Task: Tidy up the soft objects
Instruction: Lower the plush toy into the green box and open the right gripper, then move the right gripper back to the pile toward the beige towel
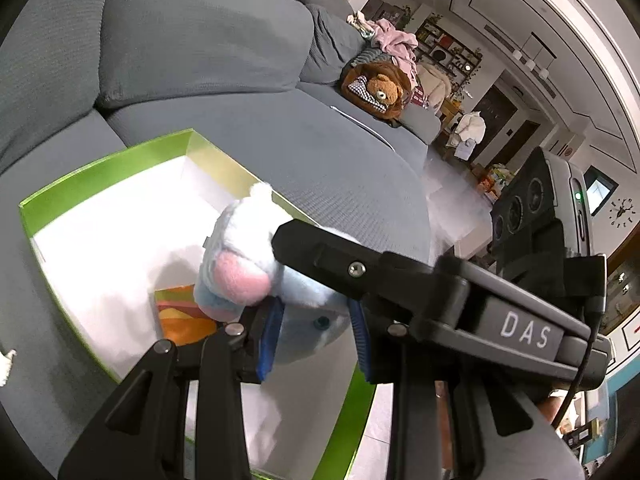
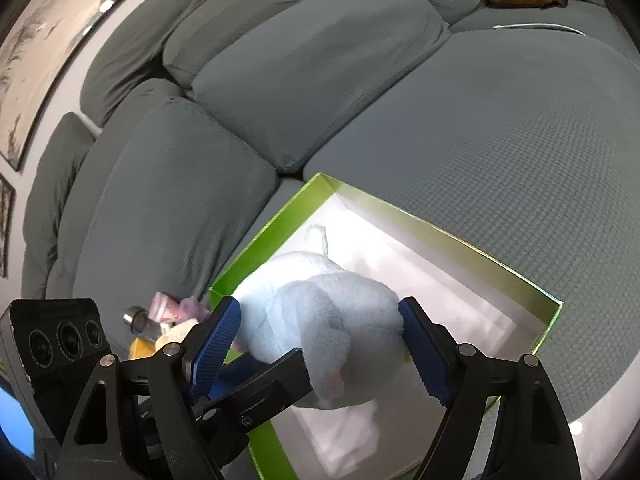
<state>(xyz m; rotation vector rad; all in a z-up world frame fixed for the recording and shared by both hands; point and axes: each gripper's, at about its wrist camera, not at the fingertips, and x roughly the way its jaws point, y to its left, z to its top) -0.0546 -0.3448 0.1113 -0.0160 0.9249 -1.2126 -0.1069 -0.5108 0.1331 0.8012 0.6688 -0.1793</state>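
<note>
Left gripper point(image 1: 316, 336): blue ribbed pads were pressed narrowly onto the lower part of the plush toy, holding it.
Right gripper point(image 2: 320, 344): its blue pads stood wide, one against each flank of the same toy, gripping its broad body.
Plush toy point(image 2: 328, 320): pale blue, fluffy pile; a rounded body with a pink patch point(image 1: 240, 280), a white tuft at the top and a small dark eye near the left pads. It hung between both grippers, above the open box.
Box point(image 1: 104, 172): bright green walls, white interior, open at the top; it rested on the sofa seat.
Orange item point(image 1: 184, 316): an orange and yellow patterned piece lay inside the box, beneath the toy.
Sofa point(image 2: 440, 128): grey, waffle-textured cushions surrounding the box.
Small clutter point(image 2: 168, 316): pink and yellow objects and a metal cylinder lay just beside the box's left wall.
Teddy bear point(image 1: 382, 88): brown, lying on a brown bag at the far end of the seat.
</note>
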